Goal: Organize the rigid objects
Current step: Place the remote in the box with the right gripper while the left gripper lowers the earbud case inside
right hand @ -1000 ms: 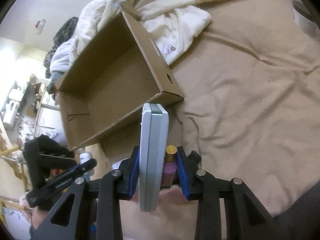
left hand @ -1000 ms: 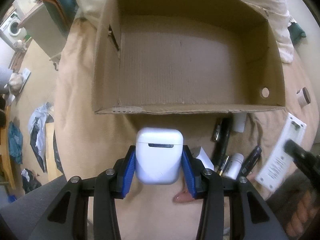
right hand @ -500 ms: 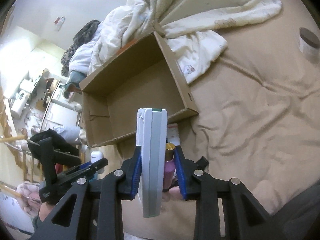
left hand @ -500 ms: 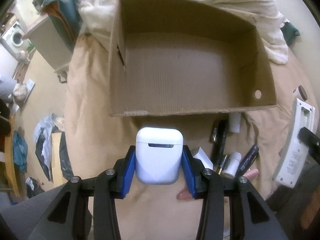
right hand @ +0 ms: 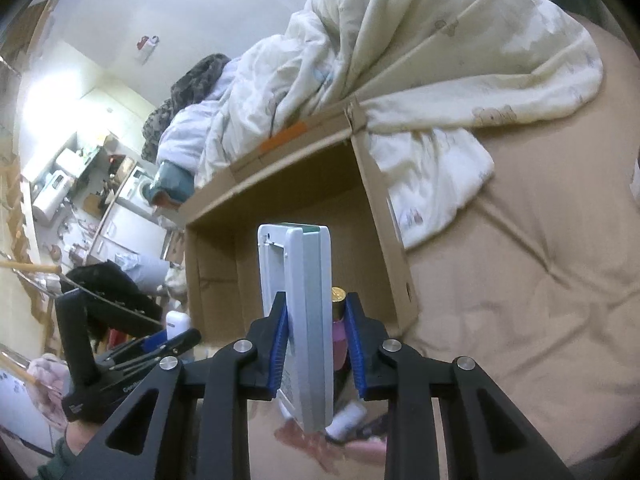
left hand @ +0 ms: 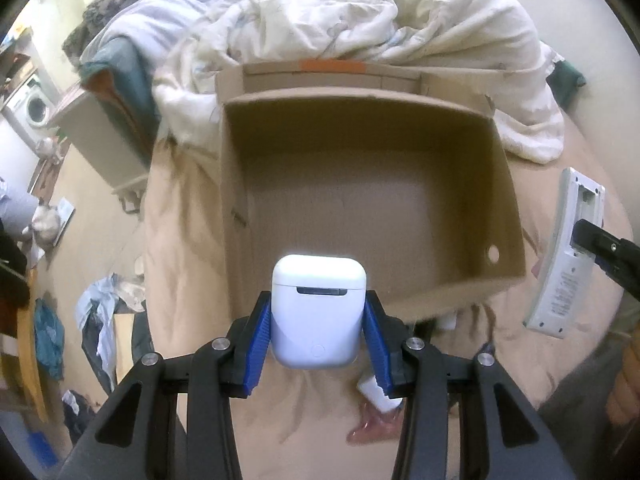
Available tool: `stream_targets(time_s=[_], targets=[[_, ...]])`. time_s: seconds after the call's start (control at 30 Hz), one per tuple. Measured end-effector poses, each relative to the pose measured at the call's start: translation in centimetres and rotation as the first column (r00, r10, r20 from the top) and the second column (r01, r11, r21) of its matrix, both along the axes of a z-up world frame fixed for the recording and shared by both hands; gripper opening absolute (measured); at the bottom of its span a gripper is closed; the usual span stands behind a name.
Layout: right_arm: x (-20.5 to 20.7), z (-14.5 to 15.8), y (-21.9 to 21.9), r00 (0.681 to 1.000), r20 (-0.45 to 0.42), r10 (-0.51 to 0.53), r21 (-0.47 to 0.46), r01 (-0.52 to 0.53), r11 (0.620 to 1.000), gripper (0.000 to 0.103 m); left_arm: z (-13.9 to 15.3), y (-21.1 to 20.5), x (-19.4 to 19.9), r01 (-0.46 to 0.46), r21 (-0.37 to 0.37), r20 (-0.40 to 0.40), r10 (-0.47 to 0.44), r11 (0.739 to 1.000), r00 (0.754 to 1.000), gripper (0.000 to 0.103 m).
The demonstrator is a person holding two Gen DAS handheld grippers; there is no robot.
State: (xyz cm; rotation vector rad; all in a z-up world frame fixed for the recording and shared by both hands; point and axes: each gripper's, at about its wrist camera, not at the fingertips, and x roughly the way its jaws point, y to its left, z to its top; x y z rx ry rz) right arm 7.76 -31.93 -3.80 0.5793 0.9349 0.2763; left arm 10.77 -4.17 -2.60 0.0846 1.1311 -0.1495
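My left gripper (left hand: pixel 316 320) is shut on a white earbud case (left hand: pixel 318 288), held just above the near wall of an open cardboard box (left hand: pixel 360 140) on the bed. The right wrist view shows my right gripper (right hand: pixel 316 304) with a white remote control (right hand: pixel 304 264) standing on edge and a pink bottle with a gold cap (right hand: pixel 338 320) between its jaws. Those jaws are closing, with the pads pressing on both. The remote (left hand: pixel 568 256) also hangs to the right of the box in the left wrist view. Nothing lies in the box (right hand: pixel 384 240).
A crumpled white duvet (left hand: pixel 360 20) is piled behind the box. Small items lie on the beige sheet (right hand: pixel 520 280) under the grippers, among them a white tube (left hand: pixel 378 394) and a pink piece (left hand: pixel 368 424). The bed's edge and a cluttered floor (left hand: pixel 100 312) are on the left.
Both grippers have lifted off the bed with their loads. The box now sits lower and farther in both views, and the scattered items have dropped under the fingers.
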Motion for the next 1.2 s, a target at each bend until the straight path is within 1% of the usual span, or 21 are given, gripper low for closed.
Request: stream_targets(time_s=[0.1,0.2,0.33,0.5,0.57,0.63,0.73,0.8,0.9,1.0,1.2], targets=[[1.7,0.3,-0.3,1.000,0.017,-0.002,0.003,0.002,1.000,0.028,0.2,-0.7,1.9,0.006,-0.005,-0.005,-0.006,1.000,1.000,0.040],[3.4,0.1,-0.3,1.000,0.016,-0.002,-0.006,0.002,1.000,0.028,-0.2,-1.6,3.6,0.014,-0.001,-0.002,-0.014,1.000,1.000,0.040],[5.7,-0.9,0.0,1.000,0.011,0.006,-0.025,-0.006,1.000,0.028,-1.9,-2.7,5.6,0.020,-0.012,-0.015,-0.020,1.000,1.000,0.040],[6.8,-2.9,0.0,1.000,0.009,0.000,-0.034,0.001,0.999,0.028,-4.7,-2.7,6.3,0.004,-0.002,-0.041,-0.004,1.000,0.999,0.040],[7.0,-3.6,0.0,1.000,-0.013,-0.009,-0.023,0.009,1.000,0.028,-5.7,-2.6,6.6,0.000,0.000,-0.056,0.000,1.000,0.998,0.040],[7.3,-4.0,0.4,1.000,-0.014,0.001,-0.035,-0.001,0.999,0.028,-6.5,-2.7,6.6,0.002,0.018,-0.058,-0.001,1.000,0.998,0.040],[7.7,-4.4,1.5,1.000,-0.016,0.026,-0.076,-0.027,0.997,0.028,-7.1,-2.9,6.5,0.008,0.049,-0.057,-0.005,0.999,0.998,0.040],[7.8,-4.7,2.1,0.999,-0.019,0.043,-0.093,-0.045,0.995,0.028,-7.4,-2.8,6.5,0.003,0.051,-0.067,0.001,0.999,0.998,0.040],[7.8,-5.0,3.3,0.997,-0.022,0.079,-0.147,-0.081,0.986,0.028,-7.7,-2.6,6.6,-0.006,0.045,-0.091,0.010,0.999,0.996,0.040],[7.8,-5.4,4.0,0.993,-0.034,0.109,-0.178,-0.114,0.977,0.028,-8.2,-2.8,6.7,0.000,0.065,-0.101,0.007,0.998,0.995,0.040],[7.8,-5.7,4.7,0.990,-0.046,0.131,-0.205,-0.138,0.969,0.028,-8.3,-3.4,6.6,-0.015,0.090,-0.092,0.024,0.996,0.995,0.040]])
